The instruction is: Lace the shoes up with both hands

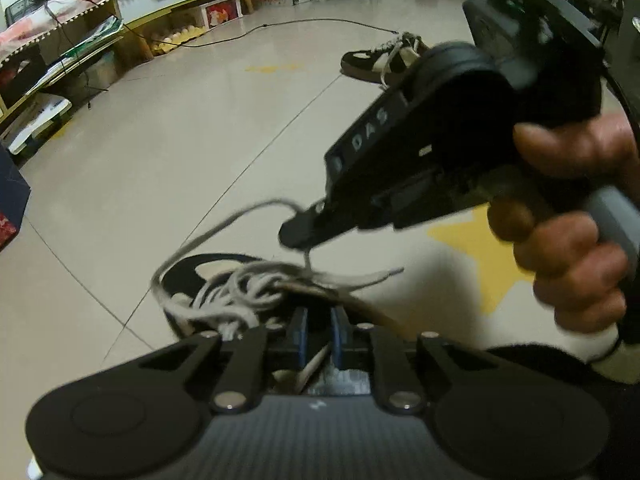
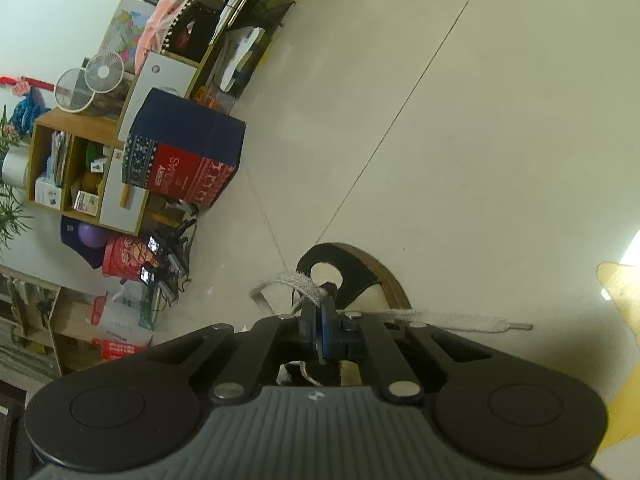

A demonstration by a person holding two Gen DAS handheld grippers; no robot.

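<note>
The black-and-cream shoe (image 1: pixel 224 276) is set on the pale tiled floor (image 1: pixel 180 152). The grey woven lace (image 2: pixel 304 284) is pinched tight by the right gripper (image 2: pixel 320 312). The left gripper (image 1: pixel 319 320) is nearly closed, a gap showing; a grip cannot be told. The lace should be pulled slowly and kept untwisted.

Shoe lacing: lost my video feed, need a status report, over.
Right gripper shut on the lace. Left gripper nearly closed, narrow gap, a strand between the pads, grip unclear. Near shoe partly laced, laces loose. Second shoe well clear.
</note>
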